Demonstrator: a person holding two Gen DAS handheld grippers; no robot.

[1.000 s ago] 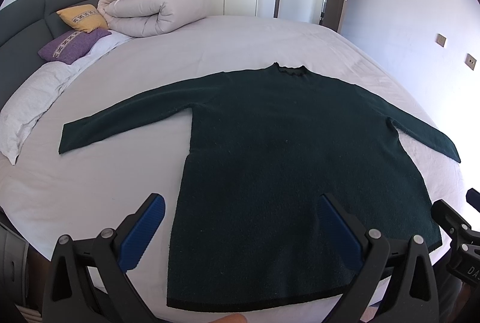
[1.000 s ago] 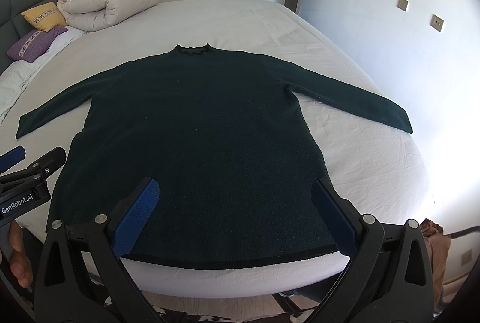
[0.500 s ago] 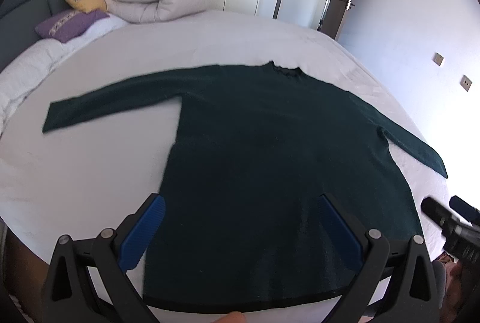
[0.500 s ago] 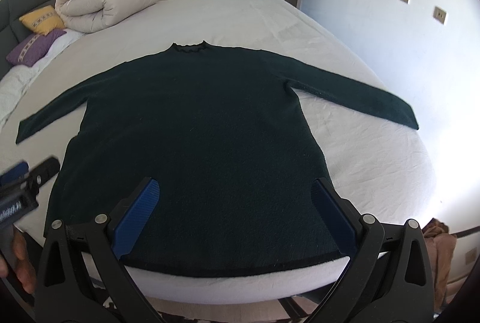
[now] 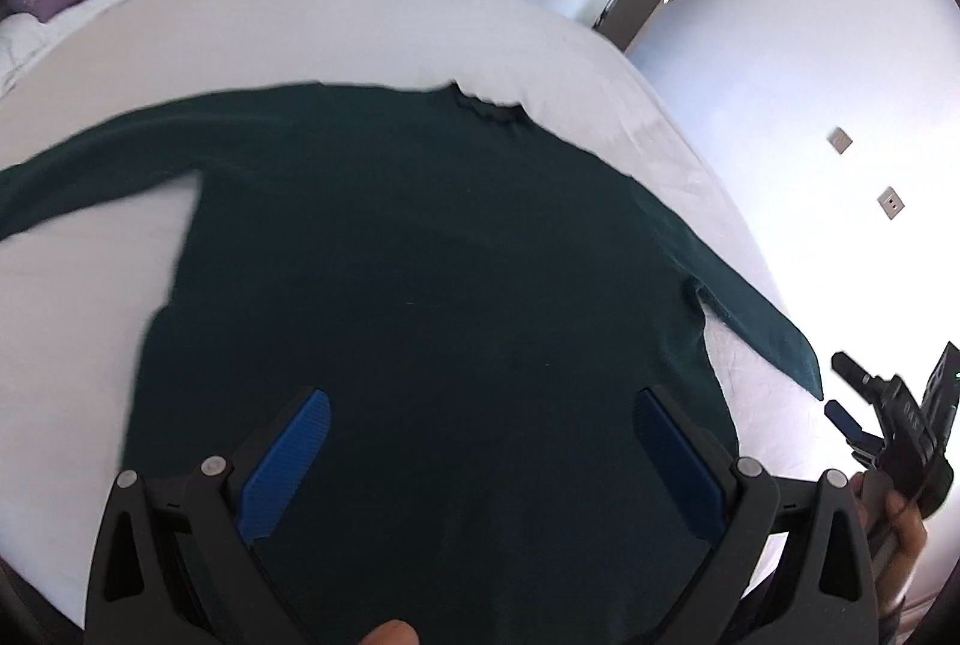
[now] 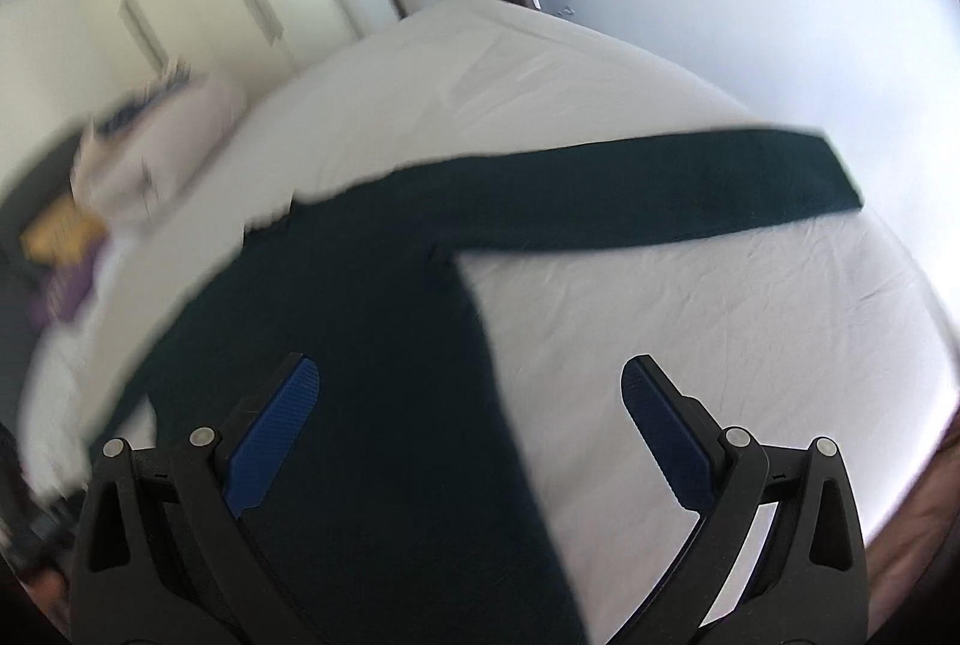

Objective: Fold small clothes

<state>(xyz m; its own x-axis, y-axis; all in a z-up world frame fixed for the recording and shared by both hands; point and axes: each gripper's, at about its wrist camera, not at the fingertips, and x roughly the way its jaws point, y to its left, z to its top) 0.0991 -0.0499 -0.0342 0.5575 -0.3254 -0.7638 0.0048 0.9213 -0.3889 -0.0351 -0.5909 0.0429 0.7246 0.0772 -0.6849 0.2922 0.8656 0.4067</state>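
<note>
I'm holding left gripper (image 5: 480, 441) and right gripper (image 6: 470, 405) wide apart, gripping nothing | risking bunching the flat sweater (image 5: 420, 285) | right sleeve (image 6: 660, 201) dragging askew on the bed (image 6: 750, 321)

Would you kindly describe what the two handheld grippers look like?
Both the left gripper and the right gripper have black plastic frames with cut-out openings and silver screws at the joints. Each finger carries a ribbed blue pad. No cables show.

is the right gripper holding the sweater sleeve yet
No, the right gripper is open with nothing between its blue pads, and the sweater's sleeve lies flat on the bed ahead of it.
</note>
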